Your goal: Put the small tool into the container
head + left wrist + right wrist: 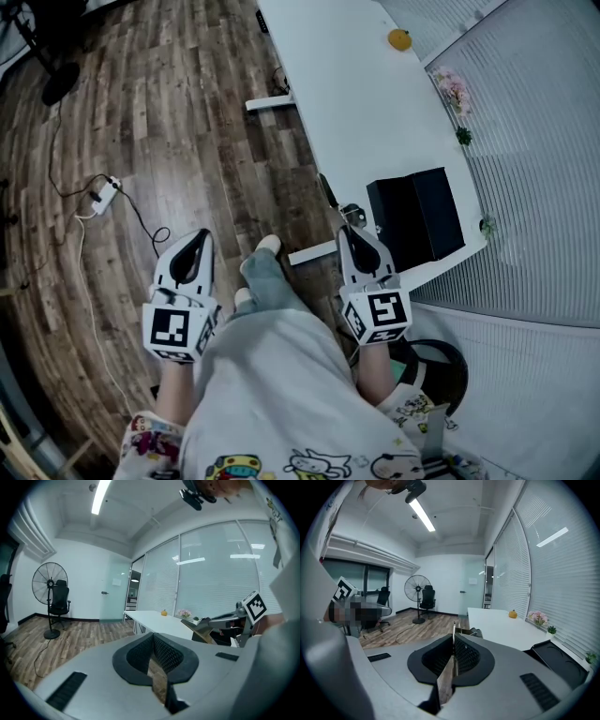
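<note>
the small tool [327, 194], a thin dark sliver, sticks forward from your right claw [350, 226], which is clenched on it above the floor, at the near edge of the white table [337, 84]. the container [417, 218], a black box, sits on the table's near corner, just right of that claw. your left claw [199, 238] is closed on nothing, well to the left over the wood floor [169, 122].
</note>
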The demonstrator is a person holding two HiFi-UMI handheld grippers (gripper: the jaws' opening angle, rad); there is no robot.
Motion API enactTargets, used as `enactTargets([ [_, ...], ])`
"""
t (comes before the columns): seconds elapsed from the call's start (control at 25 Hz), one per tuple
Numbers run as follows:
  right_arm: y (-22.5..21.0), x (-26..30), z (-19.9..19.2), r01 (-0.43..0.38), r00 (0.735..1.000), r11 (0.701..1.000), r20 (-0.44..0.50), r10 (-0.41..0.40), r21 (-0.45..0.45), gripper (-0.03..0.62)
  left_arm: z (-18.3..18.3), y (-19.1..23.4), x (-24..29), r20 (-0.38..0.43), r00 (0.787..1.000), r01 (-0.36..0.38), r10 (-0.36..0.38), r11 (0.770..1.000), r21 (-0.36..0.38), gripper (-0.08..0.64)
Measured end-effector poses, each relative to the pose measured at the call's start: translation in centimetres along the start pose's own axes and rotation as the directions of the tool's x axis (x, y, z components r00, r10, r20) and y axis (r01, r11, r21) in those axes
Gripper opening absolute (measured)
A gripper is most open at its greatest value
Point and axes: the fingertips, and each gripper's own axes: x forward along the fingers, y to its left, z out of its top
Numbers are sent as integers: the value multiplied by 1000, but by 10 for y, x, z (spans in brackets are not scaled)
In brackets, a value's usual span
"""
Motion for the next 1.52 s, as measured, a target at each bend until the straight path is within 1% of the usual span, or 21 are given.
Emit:
enactTargets([
  [0.24,-45,27,3,71,997,996,-3,-71,58,8,25,0,57,1,998,59,-59,998,32,5],
  [0.4,-77,44,11,139,990,986,-3,-139,94,8,48,6,99,-6,995,104,-104,993,54,5],
  [0.56,-110,55,18,187,982,976,-2,-188,111,8,65,1,141,-10,989,146,-146,986,84,5],
  [0.68,-134,54,19,256,966,957,-3,-258,133,8,78,-13,175,-8,975,222,-222,970,103,5],
  [0.84,-168,46,17,343,938,925,-8,-347,164,8,90,-45,216,-22,947,320,-320,936,145,5],
  [1.0,-196,30,17,419,905,889,-7,-425,187,8,100,-80,245,-33,911,410,-410,898,156,5],
  [1.16,-217,6,14,505,859,838,-22,-512,209,8,109,-115,270,-49,863,503,-503,847,172,5],
  [1.36,-236,-30,-1,611,785,753,-62,-617,244,8,107,-164,296,-86,780,624,-620,759,189,5],
  [1.44,-241,-43,-10,650,752,714,-86,-654,260,8,104,-183,306,-101,740,670,-665,715,202,5],
  [1.52,-243,-55,-18,693,712,666,-115,-693,274,8,103,-201,314,-122,692,719,-712,664,206,5],
])
